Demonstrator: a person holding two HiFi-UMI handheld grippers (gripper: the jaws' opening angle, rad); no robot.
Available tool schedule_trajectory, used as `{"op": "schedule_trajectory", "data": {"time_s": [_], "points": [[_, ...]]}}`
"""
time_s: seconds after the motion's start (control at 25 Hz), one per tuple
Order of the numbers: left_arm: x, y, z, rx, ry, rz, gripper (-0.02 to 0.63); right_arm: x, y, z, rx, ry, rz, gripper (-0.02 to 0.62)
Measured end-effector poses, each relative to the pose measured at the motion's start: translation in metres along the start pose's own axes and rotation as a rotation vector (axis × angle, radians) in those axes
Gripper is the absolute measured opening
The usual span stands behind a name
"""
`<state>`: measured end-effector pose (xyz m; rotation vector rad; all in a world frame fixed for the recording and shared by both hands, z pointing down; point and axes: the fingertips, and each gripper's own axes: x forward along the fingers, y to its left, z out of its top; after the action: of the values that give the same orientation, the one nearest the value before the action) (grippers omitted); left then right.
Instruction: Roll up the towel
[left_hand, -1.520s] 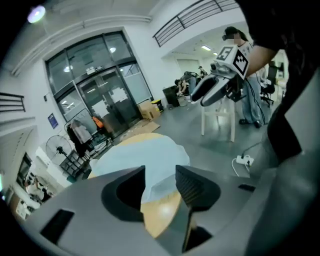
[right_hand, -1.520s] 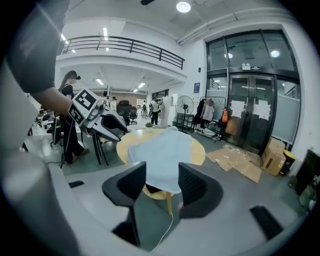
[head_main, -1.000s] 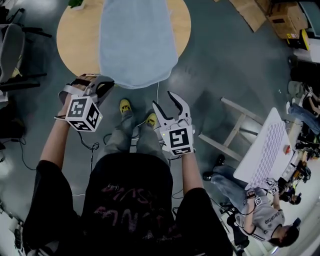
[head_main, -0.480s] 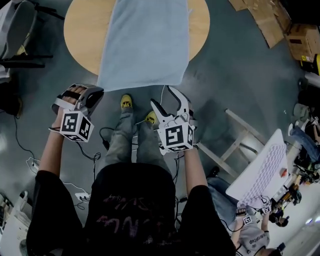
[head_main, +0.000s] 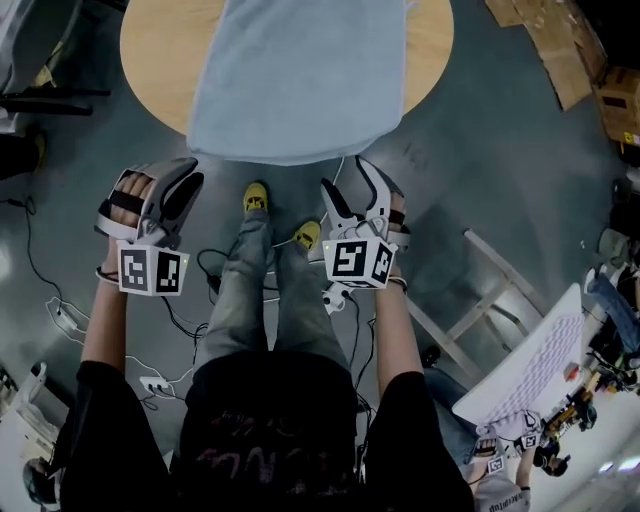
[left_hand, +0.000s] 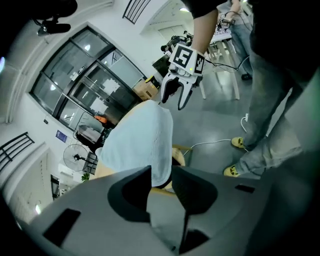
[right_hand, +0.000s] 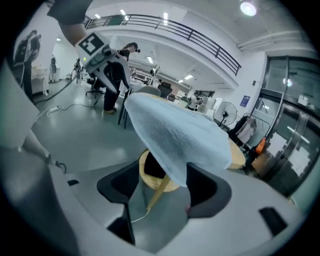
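Observation:
A light blue towel (head_main: 300, 80) lies spread over a round wooden table (head_main: 150, 60), and its near edge hangs over the rim. My left gripper (head_main: 178, 172) hovers below that edge at the towel's left corner. Its jaws have just been opening and stand apart with nothing between them; in the left gripper view (left_hand: 161, 175) the towel (left_hand: 140, 145) hangs just beyond them. My right gripper (head_main: 347, 180) is under the right corner, and its jaws have just been opening wide. In the right gripper view (right_hand: 164, 170) the towel's (right_hand: 175, 135) hem droops over the gap, unpressed.
The person's legs and yellow shoes (head_main: 255, 197) stand between the grippers, close to the table. Cables (head_main: 200, 270) trail across the grey floor. A wooden frame (head_main: 490, 270) and a white table (head_main: 530, 350) are at the right, and cardboard boxes (head_main: 570, 50) at the top right.
Both grippers have sunk and come closer to the towel's hanging edge. The left jaws, shut before, now stand apart. The right gripper has rolled and opened wider.

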<state>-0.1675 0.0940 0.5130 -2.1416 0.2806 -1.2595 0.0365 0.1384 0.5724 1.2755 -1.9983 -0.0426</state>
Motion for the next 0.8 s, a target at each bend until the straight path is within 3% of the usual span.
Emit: {"op": "schedule_trajectory", "data": {"time_s": [0.24,0.32,0.4,0.48,0.52,0.64,0.8], "points": [[0.019,-0.012,0.003,0.032,0.018,0.104,0.156,0.025,-0.003,-0.022,-0.123,-0.013,-0.078,0.293],[0.028,-0.012,0.003,0.020,0.026,0.147,0.175,0.029,-0.011,-0.022,-0.153,-0.038,-0.130,0.249],[0.037,-0.010,0.002,0.019,0.045,0.187,0.173,0.028,-0.020,-0.020,-0.166,-0.063,-0.179,0.161],[0.039,-0.005,0.002,0.020,0.060,0.226,0.112,0.022,-0.026,-0.016,-0.159,-0.092,-0.204,0.041],[0.039,-0.003,0.003,0.017,0.063,0.241,0.088,0.018,-0.027,-0.015,-0.158,-0.104,-0.205,0.018],[0.035,0.002,0.004,0.010,0.062,0.259,0.009,0.008,-0.026,-0.013,-0.175,-0.115,-0.180,0.014],[0.019,-0.001,0.018,-0.007,0.031,0.240,0.009,-0.014,-0.029,-0.004,-0.167,-0.123,-0.148,0.014]]}}
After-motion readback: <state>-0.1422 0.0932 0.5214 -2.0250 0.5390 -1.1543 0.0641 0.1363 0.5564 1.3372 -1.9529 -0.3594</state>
